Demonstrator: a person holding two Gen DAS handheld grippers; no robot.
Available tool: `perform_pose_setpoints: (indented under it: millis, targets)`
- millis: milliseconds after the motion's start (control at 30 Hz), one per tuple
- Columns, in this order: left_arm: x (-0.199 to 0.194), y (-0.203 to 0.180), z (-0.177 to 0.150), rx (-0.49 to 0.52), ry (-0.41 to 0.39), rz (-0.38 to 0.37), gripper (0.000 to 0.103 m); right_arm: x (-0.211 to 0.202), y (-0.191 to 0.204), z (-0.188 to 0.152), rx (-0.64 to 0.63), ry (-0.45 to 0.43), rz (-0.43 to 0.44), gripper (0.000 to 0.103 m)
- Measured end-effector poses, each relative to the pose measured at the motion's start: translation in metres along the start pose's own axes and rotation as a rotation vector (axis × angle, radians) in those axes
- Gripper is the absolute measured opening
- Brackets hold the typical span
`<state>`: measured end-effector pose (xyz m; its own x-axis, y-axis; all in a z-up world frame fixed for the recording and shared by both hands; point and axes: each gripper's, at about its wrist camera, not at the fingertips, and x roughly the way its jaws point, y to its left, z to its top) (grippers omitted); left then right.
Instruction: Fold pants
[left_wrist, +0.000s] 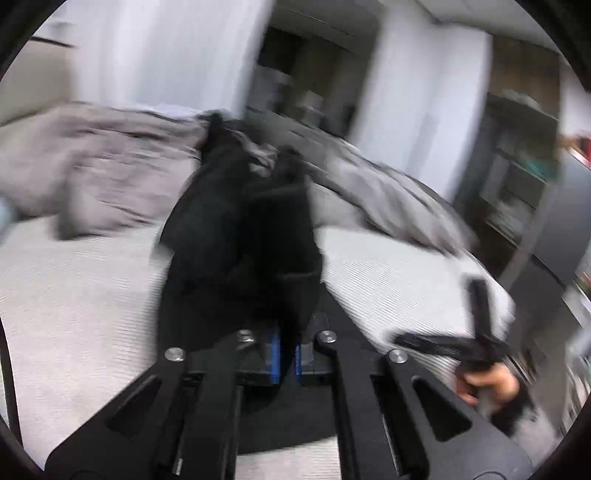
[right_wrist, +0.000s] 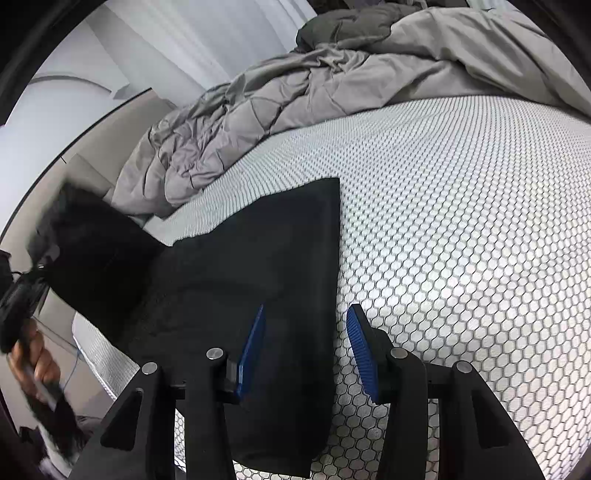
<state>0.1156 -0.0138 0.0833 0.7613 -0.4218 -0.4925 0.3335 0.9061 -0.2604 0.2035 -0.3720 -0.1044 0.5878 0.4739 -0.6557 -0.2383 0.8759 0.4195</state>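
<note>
- Black soft-fabric pants (right_wrist: 236, 280) lie on the bed's white mattress with the grey hexagon pattern (right_wrist: 461, 240). One squared-off end is spread flat on it, and the other end is lifted off towards the mattress's left edge.
- Left of the mattress's middle, the left gripper (left_wrist: 286, 354) has its blue-padded fingers (left_wrist: 274, 360) almost together, pinching a thick bunch of the black cloth. The bunch rises in front of the camera, blurred, and sags over itself.
- Handling, as I judge it: the cloth is light, limp and not fragile. It will drape and crease wherever it is unsupported, so a one-point hold lets the rest hang and twist. The matte weave looks unlikely to slip out of ribbed pads.
- Where to hold: a hem or waistband corner, or a straight side edge, gives the cleanest fold line. Two holds spaced along one edge would keep it flat.
- Looks: uniformly black and matte with faint wrinkles. The flat part has a sharp straight right-hand edge and a crisp upper corner. No pockets or seams can be made out.
- At that straight edge, near the mattress's front, the right gripper (right_wrist: 306, 350) is partly open and grips nothing. One finger is over the cloth and the other over bare mattress.
- Behind the mattress's far side lies a crumpled grey quilted duvet (right_wrist: 295, 96).
</note>
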Motion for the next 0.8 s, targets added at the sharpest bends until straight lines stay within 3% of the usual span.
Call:
perform_pose_setpoints:
  millis: [33, 100, 133, 200, 300, 400, 600, 733, 800]
  targets:
    - [0.025, -0.022, -0.008, 0.029, 0.074, -0.071, 0.036, -0.004, -0.003, 0.000, 0.004, -0.006, 0.001, 0.047]
    - [0.070, -0.053, -0.036, 0.063, 0.269, -0.248, 0.068, -0.011, -0.015, -0.002, 0.018, -0.013, -0.009, 0.047]
    - [0.085, -0.062, -0.050, 0.068, 0.331, -0.287, 0.065, -0.014, -0.021, -0.003, 0.027, -0.015, -0.016, 0.047]
    - [0.102, -0.066, -0.070, 0.074, 0.391, -0.272, 0.065, -0.021, -0.036, -0.007, 0.054, -0.014, -0.028, 0.047]
    - [0.099, -0.058, -0.071, 0.094, 0.384, -0.273, 0.065, -0.028, -0.048, -0.013, 0.079, -0.012, -0.025, 0.047]
    - [0.084, -0.024, -0.056, 0.071, 0.291, -0.197, 0.069, -0.031, -0.051, -0.018, 0.091, 0.006, 0.023, 0.047]
    - [0.096, 0.051, -0.045, -0.041, 0.259, 0.014, 0.070, -0.023, -0.019, -0.021, 0.060, 0.076, 0.263, 0.046]
    - [0.092, 0.099, -0.055, -0.095, 0.264, 0.100, 0.070, 0.009, -0.007, -0.021, 0.092, 0.177, 0.304, 0.046]
    - [0.096, 0.119, -0.059, -0.120, 0.276, 0.131, 0.070, 0.028, -0.008, -0.023, 0.120, 0.227, 0.271, 0.046]
